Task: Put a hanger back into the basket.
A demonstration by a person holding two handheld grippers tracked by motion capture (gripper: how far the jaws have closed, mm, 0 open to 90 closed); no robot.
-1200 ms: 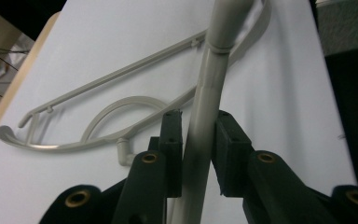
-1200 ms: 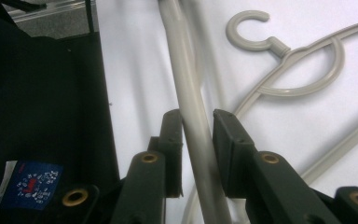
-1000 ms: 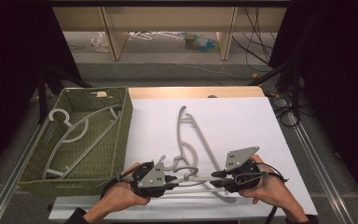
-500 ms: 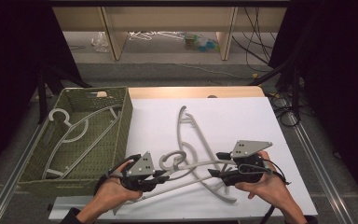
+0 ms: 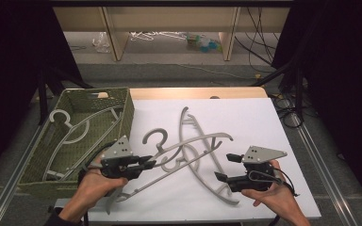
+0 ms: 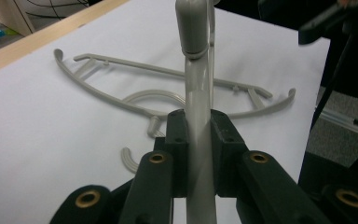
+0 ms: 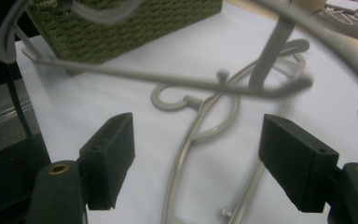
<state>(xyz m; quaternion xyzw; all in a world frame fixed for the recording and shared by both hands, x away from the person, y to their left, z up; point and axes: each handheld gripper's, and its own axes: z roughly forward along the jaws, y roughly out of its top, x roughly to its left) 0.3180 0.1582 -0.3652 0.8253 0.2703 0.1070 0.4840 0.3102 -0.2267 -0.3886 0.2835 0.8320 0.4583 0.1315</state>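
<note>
hangers (image 5: 188,153): grey | basket (image 5: 128,113): olive-green woven | table sheet (image 5: 259,122): white | hand-held gripper jaws: black

Basket (image 5: 122,117) left on table (image 5: 264,122) — hangers (image 5: 202,155) right, one hanger (image 5: 70,127) inside

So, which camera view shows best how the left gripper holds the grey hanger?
The left gripper view: there the left gripper is shut on the hanger, its pads on both sides of the bar. The high view shows the whole hanger. The right gripper view shows it blurred.
</note>
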